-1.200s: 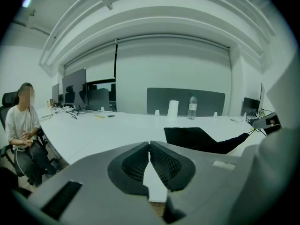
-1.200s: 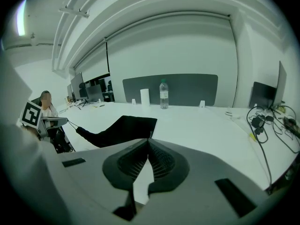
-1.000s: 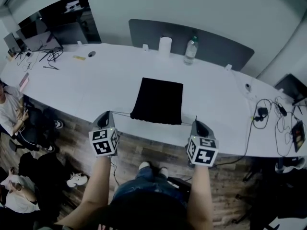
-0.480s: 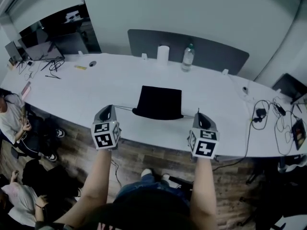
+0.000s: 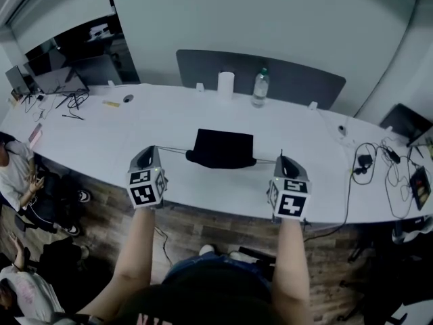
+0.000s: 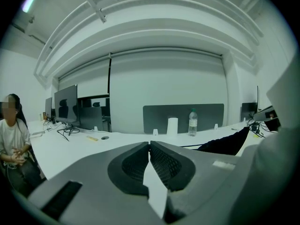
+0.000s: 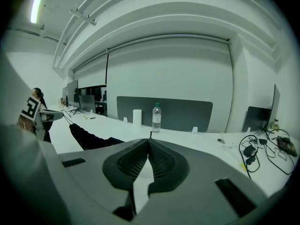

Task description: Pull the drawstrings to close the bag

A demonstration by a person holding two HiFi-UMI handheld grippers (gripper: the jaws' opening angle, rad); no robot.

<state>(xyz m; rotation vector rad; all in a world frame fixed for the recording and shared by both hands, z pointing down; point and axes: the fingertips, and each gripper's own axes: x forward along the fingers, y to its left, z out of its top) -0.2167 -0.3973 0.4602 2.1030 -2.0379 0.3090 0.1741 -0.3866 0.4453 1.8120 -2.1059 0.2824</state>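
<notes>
A black drawstring bag (image 5: 222,147) lies on the white table (image 5: 135,124), its near edge gathered into a bunch. A thin drawstring (image 5: 174,150) runs taut from the bag's left side to my left gripper (image 5: 150,153), which is shut on it. A second drawstring (image 5: 266,160) runs from the right side to my right gripper (image 5: 282,158), also shut on its string. In the left gripper view the jaws (image 6: 149,145) meet, and the bag (image 6: 225,143) shows at the right. In the right gripper view a string end pokes above the closed jaws (image 7: 149,139), and the bag (image 7: 91,138) lies at the left.
A water bottle (image 5: 258,88) and a white paper roll (image 5: 225,84) stand at the table's back by a grey divider (image 5: 298,80). Cables and chargers (image 5: 379,158) lie at the right, more cables (image 5: 71,110) at the far left. People sit on the floor at the left (image 5: 17,175).
The bag's near edge has drawn in from a flat rectangle to a gathered bunch. More string now shows between the bag and each gripper.
</notes>
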